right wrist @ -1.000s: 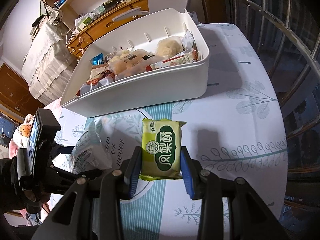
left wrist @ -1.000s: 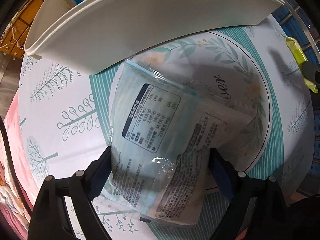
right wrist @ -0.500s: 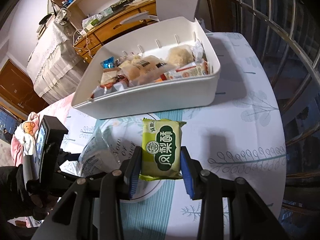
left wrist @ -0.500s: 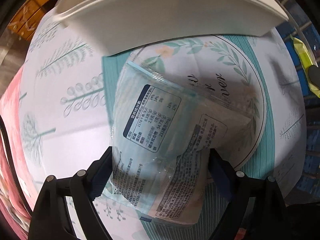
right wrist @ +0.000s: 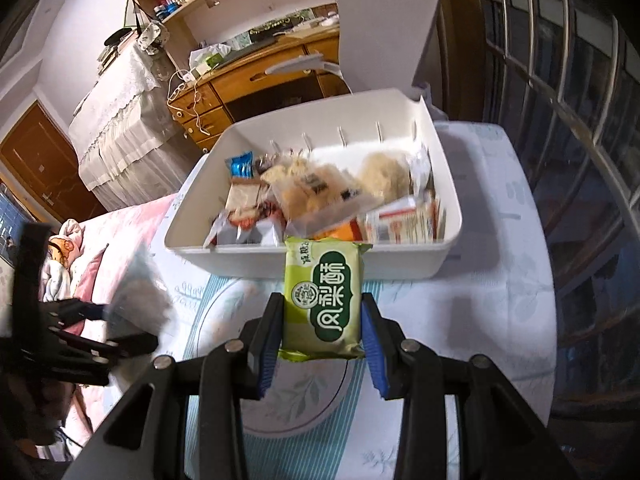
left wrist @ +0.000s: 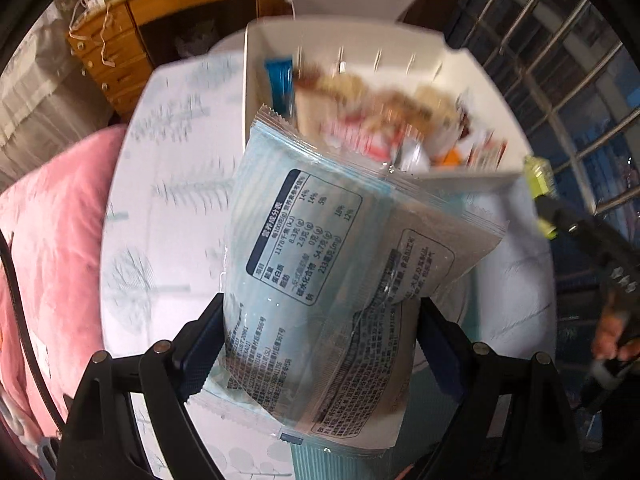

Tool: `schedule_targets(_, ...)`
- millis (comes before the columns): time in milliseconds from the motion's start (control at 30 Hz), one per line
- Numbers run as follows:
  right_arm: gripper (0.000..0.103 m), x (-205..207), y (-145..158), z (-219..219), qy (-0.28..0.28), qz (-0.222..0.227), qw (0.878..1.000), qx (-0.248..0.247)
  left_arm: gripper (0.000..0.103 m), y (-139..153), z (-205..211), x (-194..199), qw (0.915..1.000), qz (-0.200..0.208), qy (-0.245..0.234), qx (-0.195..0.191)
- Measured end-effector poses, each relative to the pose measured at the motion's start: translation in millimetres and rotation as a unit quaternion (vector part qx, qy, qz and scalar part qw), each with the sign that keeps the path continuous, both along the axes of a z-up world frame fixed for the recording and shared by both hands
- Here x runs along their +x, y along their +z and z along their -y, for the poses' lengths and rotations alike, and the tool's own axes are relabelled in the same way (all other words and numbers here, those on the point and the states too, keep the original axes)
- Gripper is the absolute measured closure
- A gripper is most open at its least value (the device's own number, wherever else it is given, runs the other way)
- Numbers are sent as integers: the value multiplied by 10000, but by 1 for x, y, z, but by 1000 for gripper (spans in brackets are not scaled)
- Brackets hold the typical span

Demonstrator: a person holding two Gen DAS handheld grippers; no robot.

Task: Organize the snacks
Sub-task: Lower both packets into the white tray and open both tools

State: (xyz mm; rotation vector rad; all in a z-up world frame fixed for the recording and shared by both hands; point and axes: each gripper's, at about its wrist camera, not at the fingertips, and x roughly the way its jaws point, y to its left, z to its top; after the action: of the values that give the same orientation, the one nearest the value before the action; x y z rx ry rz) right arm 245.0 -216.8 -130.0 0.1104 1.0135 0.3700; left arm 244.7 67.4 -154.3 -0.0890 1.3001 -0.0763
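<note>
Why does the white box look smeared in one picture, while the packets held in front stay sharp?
Left wrist view: the white box and tablecloth are streaked by motion blur, while the pale blue packet, carried with the camera, stays crisp. Right wrist view: the box is mostly sharp, the green packet clear, the left gripper smeared.

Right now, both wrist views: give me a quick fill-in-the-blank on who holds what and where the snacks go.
1. The right hand-held gripper is shut on a ____ snack pack.
2. The left hand-held gripper clamps a pale ____ snack packet showing a nutrition table.
3. Snacks already sit inside the white ____.
4. That container rests on a ____ with a leaf-print cloth.

Missing: green; blue; bin; table
</note>
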Motion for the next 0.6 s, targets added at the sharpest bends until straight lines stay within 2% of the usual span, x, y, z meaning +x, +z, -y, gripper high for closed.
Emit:
schedule_targets(167, 65, 20, 14, 3, -71, 306, 9995, -32, 14, 29, -2, 34, 9996, 126, 33, -261)
schedule_targets(467, 65, 57, 33, 1, -171, 859, 9960, -187, 13, 71, 16, 106, 9974, 700, -191, -7)
schedule_targets(600, 65, 70, 40, 1, -237, 1025, 9942, -222, 13, 85, 22, 135, 9956, 923, -125, -134)
